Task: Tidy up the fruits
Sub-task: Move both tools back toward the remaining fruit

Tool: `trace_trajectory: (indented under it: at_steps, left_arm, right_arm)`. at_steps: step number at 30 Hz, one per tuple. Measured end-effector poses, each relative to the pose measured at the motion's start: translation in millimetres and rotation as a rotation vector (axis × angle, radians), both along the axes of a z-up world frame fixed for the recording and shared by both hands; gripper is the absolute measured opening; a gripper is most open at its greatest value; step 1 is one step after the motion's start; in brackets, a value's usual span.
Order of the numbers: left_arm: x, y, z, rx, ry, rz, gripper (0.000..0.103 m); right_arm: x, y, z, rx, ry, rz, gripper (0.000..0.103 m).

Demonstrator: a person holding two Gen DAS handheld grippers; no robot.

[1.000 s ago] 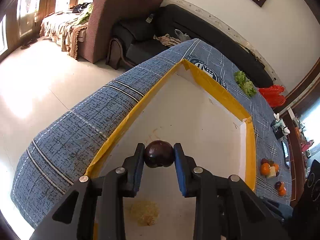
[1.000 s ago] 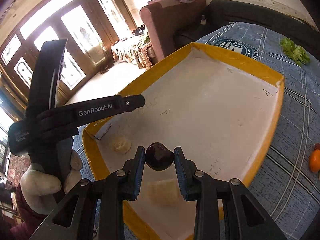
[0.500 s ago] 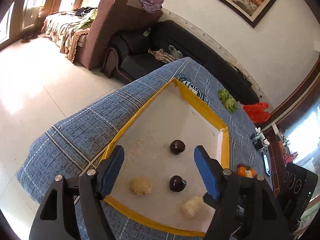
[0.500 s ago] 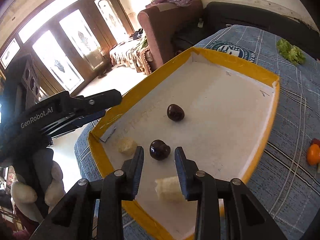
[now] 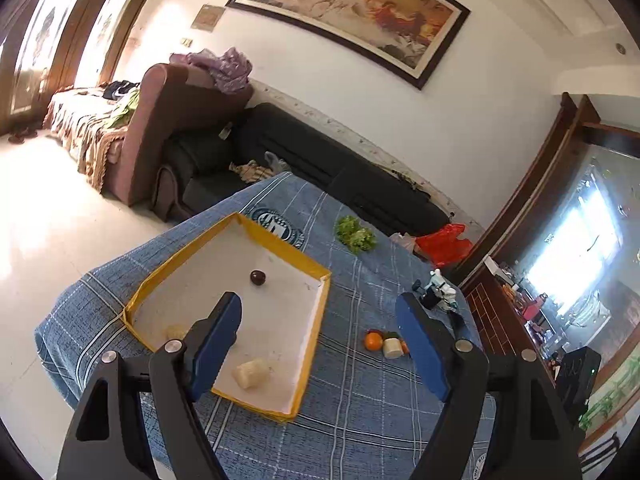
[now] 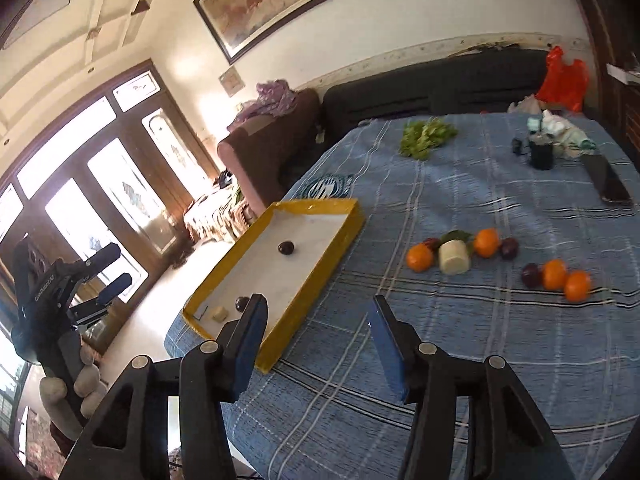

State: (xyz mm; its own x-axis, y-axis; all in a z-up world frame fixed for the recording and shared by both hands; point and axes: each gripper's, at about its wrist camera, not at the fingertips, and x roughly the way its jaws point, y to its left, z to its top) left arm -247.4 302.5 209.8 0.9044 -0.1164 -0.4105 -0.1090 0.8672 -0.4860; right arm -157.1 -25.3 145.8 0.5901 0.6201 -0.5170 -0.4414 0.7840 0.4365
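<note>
So, left to right. Left gripper [image 5: 320, 334]: jaws spread wide, they have just been opening, nothing between the pads. It sits above the near end of the yellow-rimmed tray [image 5: 312, 332]. One dark plum [image 5: 258, 277] lies on the white tray floor, far of the left finger and well apart from it. A pale chunk [image 5: 251, 373] lies near the tray's near edge, just right of that finger; another pale piece [image 5: 175, 331] peeks out to its left. Right gripper [image 6: 318, 334]: jaws spread too, just been opening, empty, over the blue checked cloth [image 6: 460, 340] right of the tray. A second dark plum [image 6: 241, 303] sits in the tray, just beside the left finger's tip. Further right, loose on the cloth: oranges [image 6: 420, 257], more plums and a pale cylinder [image 6: 453, 257], well apart from both jaws.
</note>
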Motion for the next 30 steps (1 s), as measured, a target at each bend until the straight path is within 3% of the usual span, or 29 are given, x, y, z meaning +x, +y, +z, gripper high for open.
trace_trajectory:
  at_steps: [5, 10, 15, 17, 19, 22, 26, 30]
  left_arm:
    - [-27, -28, 47, 0.073, -0.071, -0.067, 0.079]
    - [-42, -43, 97, 0.212, -0.166, -0.019, 0.085]
    - [-18, -46, 139, 0.294, -0.174, 0.048, 0.087]
    - [-2, -47, 141, 0.31, -0.159, 0.06, 0.09]
    - [18, -51, 127, 0.293, -0.122, 0.036, 0.09]
    - [56, -59, 89, 0.244, -0.025, -0.051, 0.09]
    - [96, -69, 32, 0.176, 0.105, -0.13, 0.09]
    - [120, -73, -16, 0.144, 0.197, -0.179, 0.085]
  right_arm:
    - [-26, -74, 58, 0.047, -0.106, -0.127, 0.061]
    - [-45, -126, 130, 0.069, -0.293, -0.257, 0.066]
    - [-35, -155, 203, 0.133, -0.413, -0.315, 0.071]
    - [-22, -155, 218, 0.124, -0.426, -0.319, 0.077]
    - [-6, -146, 210, 0.123, -0.392, -0.307, 0.079]
    - [28, -126, 157, 0.083, -0.263, -0.259, 0.079]
    - [79, -92, 48, 0.042, -0.036, -0.188, 0.078]
    - [121, -54, -45, -0.02, 0.135, -0.145, 0.064]
